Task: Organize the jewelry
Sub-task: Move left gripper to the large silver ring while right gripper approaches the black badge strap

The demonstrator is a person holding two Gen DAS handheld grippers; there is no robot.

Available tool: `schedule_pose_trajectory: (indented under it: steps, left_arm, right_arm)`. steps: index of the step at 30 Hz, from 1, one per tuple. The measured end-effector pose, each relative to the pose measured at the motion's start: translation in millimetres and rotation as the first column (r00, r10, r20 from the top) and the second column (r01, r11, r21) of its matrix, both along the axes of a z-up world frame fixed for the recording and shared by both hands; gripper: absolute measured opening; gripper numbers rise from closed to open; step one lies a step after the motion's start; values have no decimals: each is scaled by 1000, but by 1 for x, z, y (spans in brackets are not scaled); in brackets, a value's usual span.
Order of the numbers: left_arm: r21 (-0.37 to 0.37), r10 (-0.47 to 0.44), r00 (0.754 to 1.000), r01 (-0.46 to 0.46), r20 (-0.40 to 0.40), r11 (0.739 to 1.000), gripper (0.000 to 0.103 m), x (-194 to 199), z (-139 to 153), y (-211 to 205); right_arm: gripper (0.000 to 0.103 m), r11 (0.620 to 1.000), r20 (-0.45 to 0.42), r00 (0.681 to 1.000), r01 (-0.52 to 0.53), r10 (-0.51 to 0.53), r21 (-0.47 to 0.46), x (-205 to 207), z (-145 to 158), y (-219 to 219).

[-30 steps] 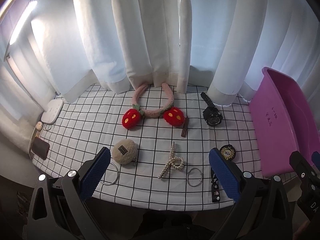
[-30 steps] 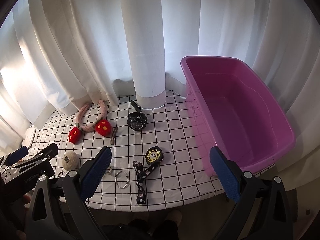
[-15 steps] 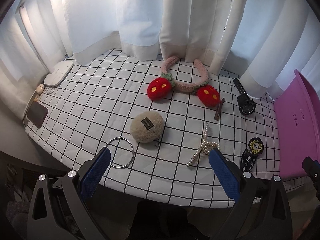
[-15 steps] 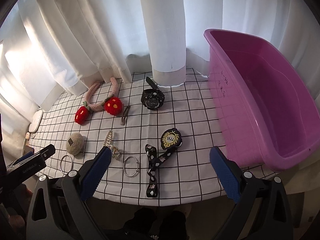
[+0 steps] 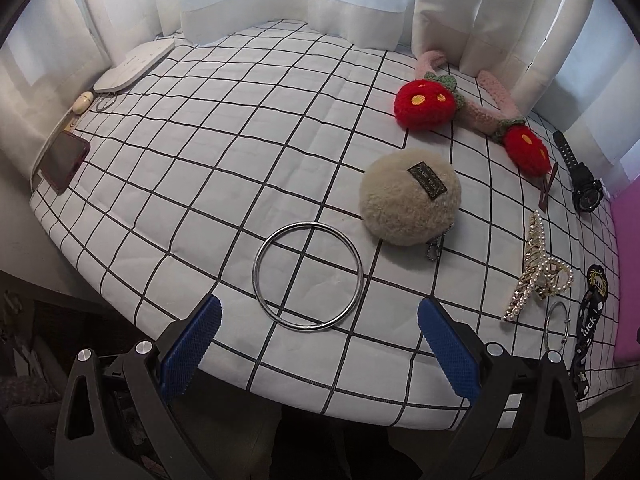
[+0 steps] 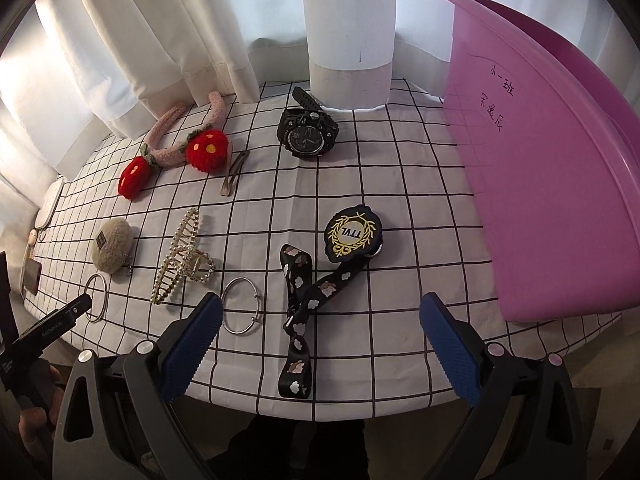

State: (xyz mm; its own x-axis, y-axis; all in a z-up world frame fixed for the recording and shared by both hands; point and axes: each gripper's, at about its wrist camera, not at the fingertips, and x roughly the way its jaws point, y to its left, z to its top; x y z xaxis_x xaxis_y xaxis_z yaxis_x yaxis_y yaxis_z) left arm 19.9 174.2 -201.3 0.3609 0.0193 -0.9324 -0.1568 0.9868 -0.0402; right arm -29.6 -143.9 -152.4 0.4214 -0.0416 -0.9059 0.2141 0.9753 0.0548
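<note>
The large metal ring (image 5: 307, 275) lies flat on the checked cloth (image 5: 224, 128), near the front edge of the table; it sits directly ahead of the left gripper (image 5: 319, 341), whose blue pads stand wide apart with nothing between them; the ring is untouched. Just beyond it rests a beige plush ball (image 5: 410, 197) with a small chain; further back, a pink headband (image 5: 472, 98) with red strawberries. To the right lie a pearl hair claw (image 5: 536, 266), a brown hair clip (image 5: 545, 192), a black watch (image 5: 585, 194) and a smaller bangle (image 5: 557, 323).

The right gripper (image 6: 319, 341) hovers over the front edge, likewise spread wide and empty; before it lie the smaller bangle (image 6: 241, 311), a black patterned strap (image 6: 298, 320) and a round black badge (image 6: 354, 236); the pink tub (image 6: 560, 168) stands at the right side of the table, its inside not visible from here.

Judgement: the sorting has barely begun; every item seen is on the cloth. The step in hand appears to be the approach to the first pick, most likely the large ring. The next move calls for lowering the left pads astride the thin rim and closing squarely; the ring lies flush and may slide or slip from the pads.

At the far left edge, a phone (image 5: 63, 162) and a white device (image 5: 134, 65); not part of the task.
</note>
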Motion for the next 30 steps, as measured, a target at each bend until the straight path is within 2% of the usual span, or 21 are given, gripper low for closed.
schedule_pose_trajectory:
  steps: [8, 13, 15, 20, 27, 30]
  left_arm:
    - [17, 15, 1000, -15, -18, 1000, 97, 19, -32, 11]
    - [38, -4, 1000, 2, 27, 999, 98, 20, -35, 11]
    - [42, -10, 999, 8, 45, 999, 98, 19, -35, 11]
    - [51, -10, 997, 7, 73, 999, 98, 16, -35, 10]
    - [56, -12, 996, 7, 88, 998, 98, 10, -33, 7]
    - [59, -7, 995, 1, 100, 998, 98, 9, -32, 6]
  right_arm:
    - [94, 999, -19, 999, 34, -34, -13, 7, -26, -6]
    - [94, 996, -19, 996, 91, -91, -3, 15, -39, -22]
    - [94, 993, -29, 993, 114, -114, -28, 22, -45, -28]
    - [94, 990, -71, 989, 135, -132, 38, 39, -62, -39]
    - [94, 988, -125, 980, 150, -152, -24, 61, -85, -41]
    - [94, 988, -90, 986, 137, -143, -70, 62, -88, -39]
